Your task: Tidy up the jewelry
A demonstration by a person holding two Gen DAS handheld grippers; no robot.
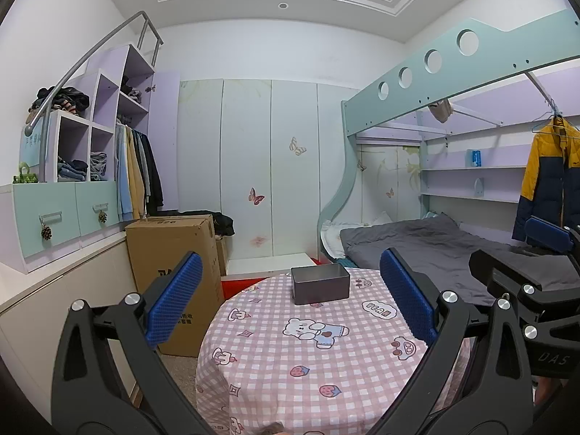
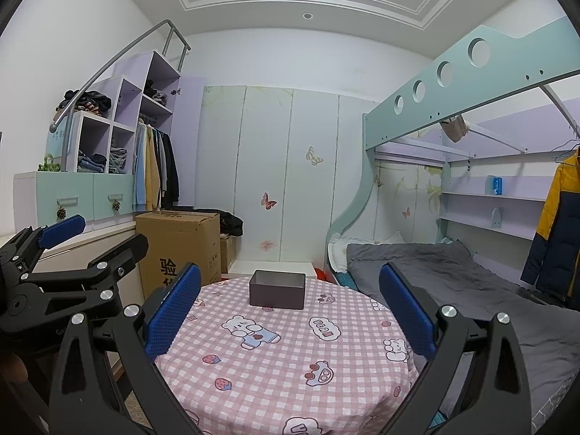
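Grey box [image 1: 320, 284], interior unseen, on table [image 1: 290, 369]

The round table [image 1: 290, 380] under its pink checked cloth is bare across the near and middle parts, so a gripper could pass over it freely from the front. The only thing standing on it is a dark open box [image 1: 320, 283] near the far edge; its open top is unobstructed from above. To the left, a tall cardboard carton [image 1: 174, 250] stands just beside the table edge and hems in that side. To the right, the bed [image 1: 435, 246] with its grey cover lies close against the table. The left gripper [image 1: 290, 301] and right gripper [image 2: 290, 311] hang side by side near each other, both with jaws spread wide, each crowding the other's inner flank.
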